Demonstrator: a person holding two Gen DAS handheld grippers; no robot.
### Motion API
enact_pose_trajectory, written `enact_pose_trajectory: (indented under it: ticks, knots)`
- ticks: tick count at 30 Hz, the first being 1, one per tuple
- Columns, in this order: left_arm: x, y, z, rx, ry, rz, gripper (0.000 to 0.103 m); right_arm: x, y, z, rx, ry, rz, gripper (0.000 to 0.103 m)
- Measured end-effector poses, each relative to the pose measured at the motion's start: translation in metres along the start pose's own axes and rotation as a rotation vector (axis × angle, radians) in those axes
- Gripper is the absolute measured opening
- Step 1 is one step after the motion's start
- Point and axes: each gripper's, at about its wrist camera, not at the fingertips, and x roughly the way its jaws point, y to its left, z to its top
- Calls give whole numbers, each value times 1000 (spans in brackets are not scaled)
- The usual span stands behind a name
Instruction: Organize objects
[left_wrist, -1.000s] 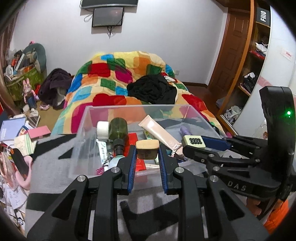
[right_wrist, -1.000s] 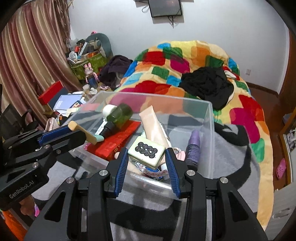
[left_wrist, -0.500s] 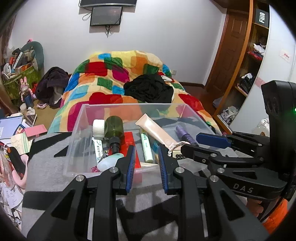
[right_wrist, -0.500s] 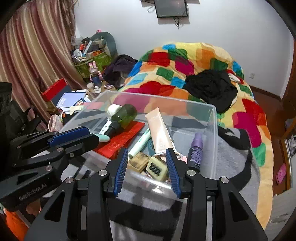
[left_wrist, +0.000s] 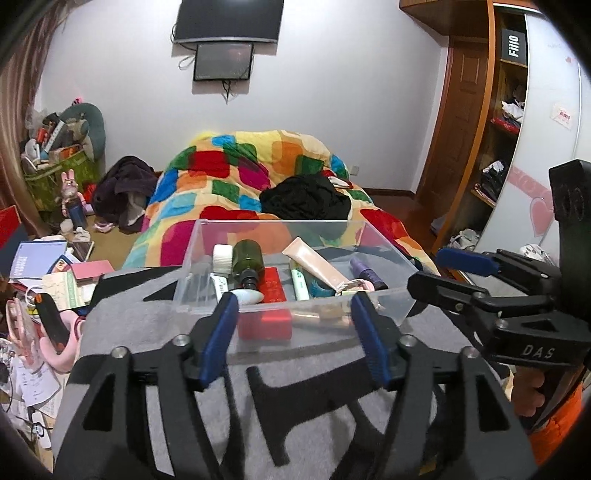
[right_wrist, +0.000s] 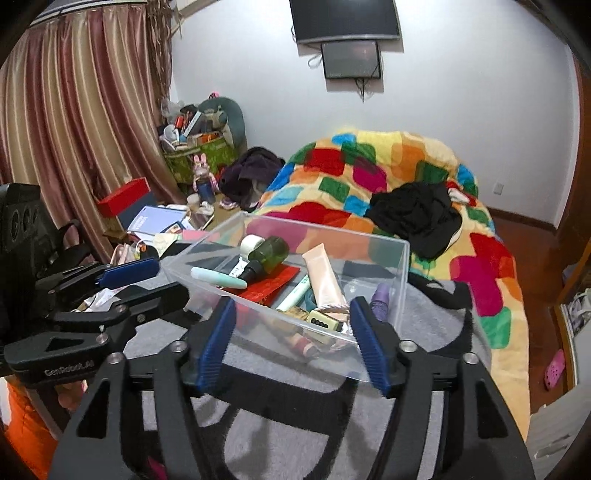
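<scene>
A clear plastic bin (left_wrist: 400, 317) (right_wrist: 400, 295) stands on a grey and black blanket. It holds a green bottle (left_wrist: 246, 260) (right_wrist: 271, 251), a pink tube (left_wrist: 314, 260) (right_wrist: 323, 275), a red box (left_wrist: 271, 291), a purple bottle (left_wrist: 365, 273) (right_wrist: 380, 297), a mahjong tile (right_wrist: 323, 321) and a wooden block (right_wrist: 295, 314). My left gripper (left_wrist: 295, 338) is open and empty, in front of the bin's near wall. My right gripper (right_wrist: 291, 341) is open and empty, just short of the bin; it also shows in the left wrist view (left_wrist: 439, 271).
A bed with a colourful quilt (left_wrist: 258, 173) and black clothes (left_wrist: 306, 201) lies behind the bin. Books, boxes and clutter (left_wrist: 44, 273) cover the floor at the left. A wardrobe (left_wrist: 513, 110) stands at the right. Curtains (right_wrist: 74, 129) hang at the left.
My left gripper let go of the wooden block and my right gripper let go of the mahjong tile; both now lie in the bin. Both grippers opened wide and drew back.
</scene>
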Motion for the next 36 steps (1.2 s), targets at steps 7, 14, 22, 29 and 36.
enact_pose_trajectory:
  ticks: [7, 14, 22, 29, 36]
  knots:
    - [-5, 2, -14, -20, -7, 12, 78, -2, 2, -14, 4, -19, -40, 77]
    - [-2, 2, -23, -35, 0, 10, 79, 4, -4, -25, 22, 3, -42, 79]
    - [0, 2, -25, -42, 5, 8, 79, 4, -7, -27, 31, 3, -34, 79]
    - [-2, 0, -26, -33, 1, 5, 80, 2, -2, -27, 21, 2, -31, 79]
    - [-2, -2, -26, -33, 2, 1, 80, 2, 0, -28, 26, 7, -29, 80]
